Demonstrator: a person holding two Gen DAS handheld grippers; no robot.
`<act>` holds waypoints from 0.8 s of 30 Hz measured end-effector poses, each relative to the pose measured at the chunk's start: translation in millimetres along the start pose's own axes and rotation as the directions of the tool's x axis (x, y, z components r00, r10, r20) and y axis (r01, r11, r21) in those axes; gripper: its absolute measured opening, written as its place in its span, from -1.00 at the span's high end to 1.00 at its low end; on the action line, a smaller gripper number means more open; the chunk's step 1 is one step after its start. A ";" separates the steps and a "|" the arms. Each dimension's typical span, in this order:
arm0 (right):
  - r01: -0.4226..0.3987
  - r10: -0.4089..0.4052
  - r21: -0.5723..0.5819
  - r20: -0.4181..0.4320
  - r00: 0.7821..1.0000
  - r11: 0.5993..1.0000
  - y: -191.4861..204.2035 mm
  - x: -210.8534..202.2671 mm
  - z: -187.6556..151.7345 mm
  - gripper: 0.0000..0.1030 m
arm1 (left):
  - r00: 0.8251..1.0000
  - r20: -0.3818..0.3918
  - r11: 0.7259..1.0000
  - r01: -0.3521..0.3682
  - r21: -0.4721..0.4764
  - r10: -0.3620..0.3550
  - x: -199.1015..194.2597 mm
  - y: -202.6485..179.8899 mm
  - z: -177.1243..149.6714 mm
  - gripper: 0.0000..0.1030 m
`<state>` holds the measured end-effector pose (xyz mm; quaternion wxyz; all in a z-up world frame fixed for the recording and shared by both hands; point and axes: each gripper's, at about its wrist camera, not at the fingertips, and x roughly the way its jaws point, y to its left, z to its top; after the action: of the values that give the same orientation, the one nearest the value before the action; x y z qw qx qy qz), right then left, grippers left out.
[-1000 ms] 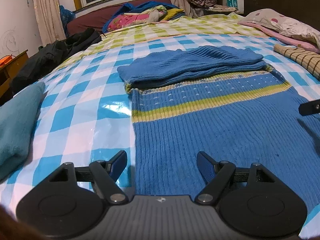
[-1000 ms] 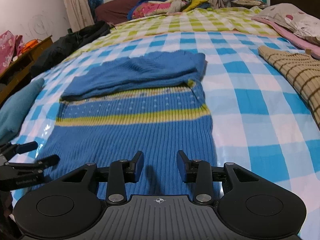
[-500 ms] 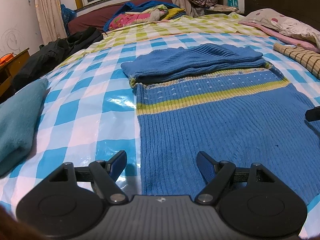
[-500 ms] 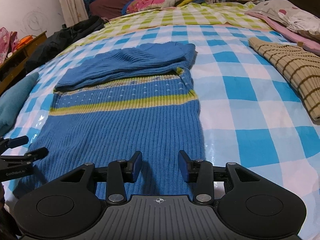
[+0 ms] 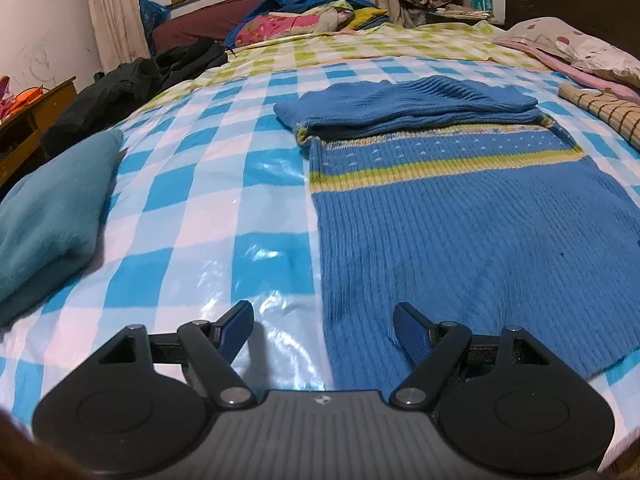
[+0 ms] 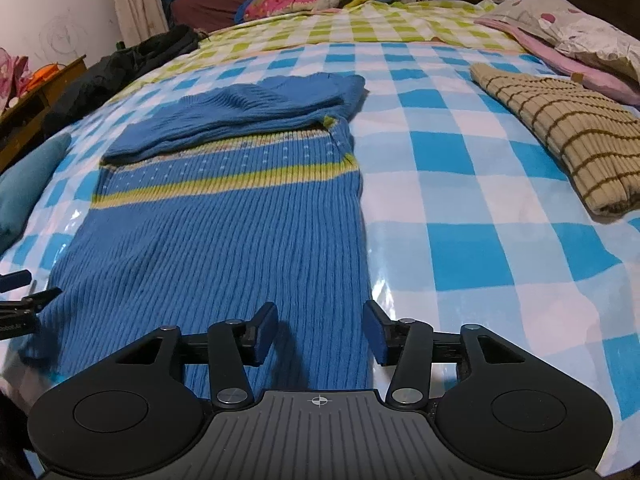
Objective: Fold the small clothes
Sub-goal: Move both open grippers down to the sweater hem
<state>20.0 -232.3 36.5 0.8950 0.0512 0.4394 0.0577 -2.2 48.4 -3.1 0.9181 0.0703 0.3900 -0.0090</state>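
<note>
Blue ribbed sweater [image 5: 460,232] is laid flat on the checked plastic sheet [image 5: 192,208] covering the bed, sleeves and top already folded down into a thick band across the far end, right above the yellow-green stripe. Hem end is closest to both cameras.

Left gripper [image 5: 324,322] hangs over the sweater's near left corner with its jaws spread wide and nothing pinched. One finger is over bare sheet, the other over the knit, so the sweater's left side edge runs right up between them. Right gripper [image 6: 320,330] is at the opposite near corner, and its jaws have just been opening. They're clearly apart, nothing clamped; the left finger sits over the knit and the right finger over the sheet, with the sweater's right edge passing between them. In the right wrist view you can see the left gripper's tips poking in at the far left, just off the sweater's left edge.

Room-wise: plenty of bare sheet on both sides of the sweater. Teal folded cloth [image 5: 52,216] sits well off to the left, and a tan striped knit [image 6: 568,136] lies well off to the right, neither touching the sweater. Dark jacket [image 5: 132,84] and a pile of bedding [image 5: 304,20] are way back near the wall.
</note>
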 end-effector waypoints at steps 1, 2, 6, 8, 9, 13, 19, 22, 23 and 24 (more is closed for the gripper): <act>0.001 -0.001 -0.003 -0.004 1.000 1.000 -0.7 -1.0 -1.9 0.05 | 1.000 -0.003 1.000 0.000 0.002 0.000 -1.9 0.4 -1.8 -0.60; 0.000 0.000 -0.004 -0.008 1.000 1.000 -1.3 -1.8 -3.7 0.05 | 1.000 -0.003 1.000 0.001 0.005 -0.001 -3.0 0.1 -2.3 -0.60; -0.024 0.024 0.010 -0.036 0.999 1.000 -5.7 -2.7 -11.3 0.03 | 1.000 -0.009 1.000 0.016 0.023 -0.016 -8.2 -2.2 -4.0 -0.60; -0.037 0.038 0.021 -0.038 0.999 0.999 -7.0 -3.9 -13.5 0.01 | 0.999 -0.016 0.998 0.044 0.033 -0.044 -10.4 -3.8 -5.0 -0.60; -0.042 0.043 0.025 -0.039 0.998 0.999 -7.1 -4.2 -13.8 0.00 | 0.998 -0.022 0.998 0.054 0.034 -0.054 -10.6 -5.0 -6.0 -0.60; -0.063 0.064 0.018 -0.048 0.997 0.998 -5.3 -5.5 -16.1 0.00 | 0.998 -0.025 0.997 0.066 0.039 -0.065 -11.2 -8.2 -8.0 -0.60; -0.080 0.080 0.010 -0.064 0.995 0.997 -6.8 -8.3 -19.1 0.09 | 0.991 -0.056 0.993 0.119 -0.002 -0.119 -10.8 -3.0 -8.2 -0.40; -0.093 0.097 0.056 -0.069 0.993 0.994 -13.2 -11.0 -18.2 0.08 | 0.987 -0.064 0.989 0.147 -0.026 -0.148 -11.2 -1.3 -7.5 -0.23; -0.105 0.111 0.073 -0.071 0.991 0.992 -15.0 -11.4 -18.1 0.08 | 0.985 -0.066 0.987 0.156 -0.032 -0.157 -10.9 -1.2 -7.2 -0.21; -0.116 0.123 0.088 -0.073 0.990 0.989 -16.6 -11.3 -18.3 0.08 | 0.985 -0.066 0.987 0.160 -0.033 -0.162 -10.5 -1.5 -7.1 -0.19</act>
<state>-0.4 -249.7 31.8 0.8692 0.1124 0.4721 0.0947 -14.7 47.4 -0.7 0.9013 0.0263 0.4258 -0.0753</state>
